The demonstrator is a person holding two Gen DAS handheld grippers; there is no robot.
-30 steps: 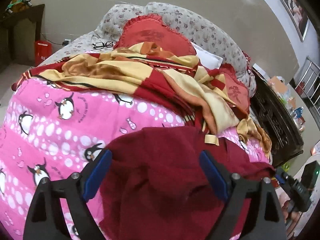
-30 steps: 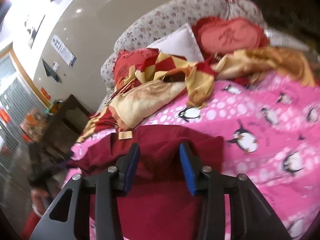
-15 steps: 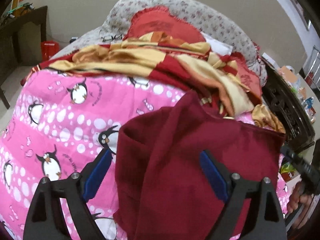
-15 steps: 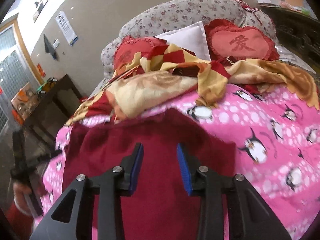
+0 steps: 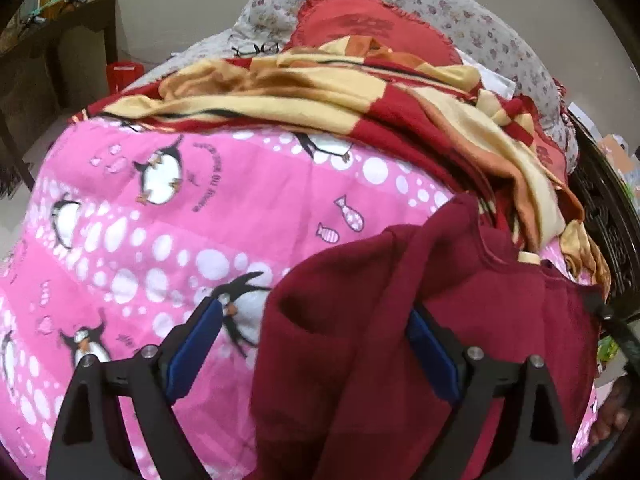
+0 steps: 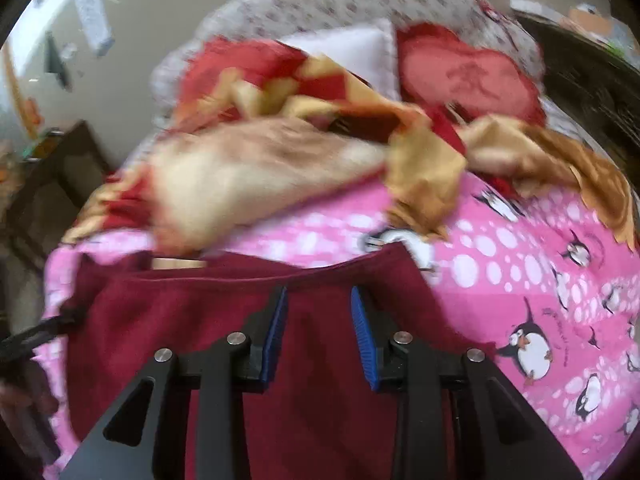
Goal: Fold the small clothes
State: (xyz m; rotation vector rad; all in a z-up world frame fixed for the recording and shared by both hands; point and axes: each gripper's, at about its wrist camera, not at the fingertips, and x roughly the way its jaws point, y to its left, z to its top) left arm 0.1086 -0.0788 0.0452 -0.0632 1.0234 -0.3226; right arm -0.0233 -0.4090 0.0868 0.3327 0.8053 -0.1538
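Left gripper is held wide apart over the garment; its left pad sits over the pink sheet, its right pad is partly covered by a raised fold, and no pinch is seen. Right gripper is half apart with its jaws closing; cloth is seen between the pads, but contact cannot be confirmed. The garment, dark red, is spread on the near part of the sheet, its far edge close to the blanket. One loose fold is seen along its left side. No finished fold is visible. Folding is judged to be at an early stage; squaring, folding and flattening remain.
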